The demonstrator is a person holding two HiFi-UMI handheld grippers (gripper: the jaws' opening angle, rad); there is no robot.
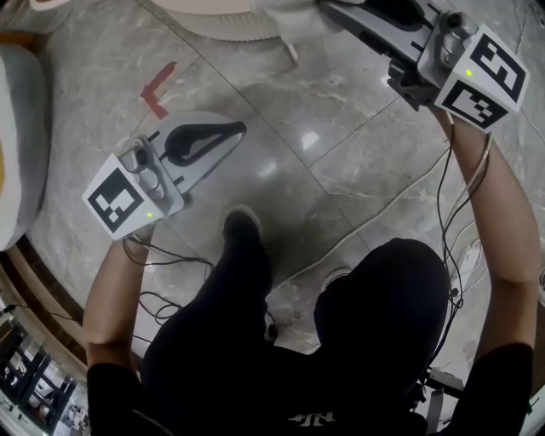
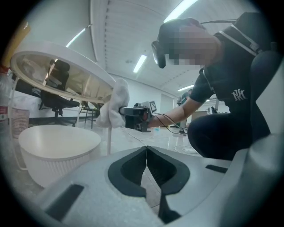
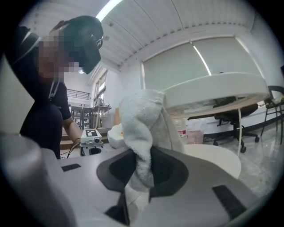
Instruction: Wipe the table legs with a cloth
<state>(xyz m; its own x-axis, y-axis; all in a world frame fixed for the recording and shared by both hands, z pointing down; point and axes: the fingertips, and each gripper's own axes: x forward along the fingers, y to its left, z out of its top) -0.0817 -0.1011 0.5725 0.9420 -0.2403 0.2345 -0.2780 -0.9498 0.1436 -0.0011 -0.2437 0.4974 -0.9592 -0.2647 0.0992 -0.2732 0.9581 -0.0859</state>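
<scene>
A white cloth [image 3: 138, 128] is bunched between the jaws of my right gripper [image 3: 143, 156], which is shut on it. In the left gripper view the cloth [image 2: 114, 105] is pressed against the thin white table leg [image 2: 109, 142], just under the round tabletop [image 2: 62, 71], with the right gripper [image 2: 136, 118] behind it. In the head view that gripper [image 1: 341, 10] reaches to the top edge, where the cloth [image 1: 285, 19] shows. My left gripper [image 1: 237, 130] hovers low over the floor, shut and empty, its pads meeting at the tip [image 2: 146, 150].
The table's white ribbed round base [image 2: 53, 148] sits on the marble floor beside the left gripper. A red tape mark [image 1: 157, 89] is on the floor. Cables [image 1: 460, 213] trail at the right. My legs and shoe [image 1: 242, 223] are between the grippers.
</scene>
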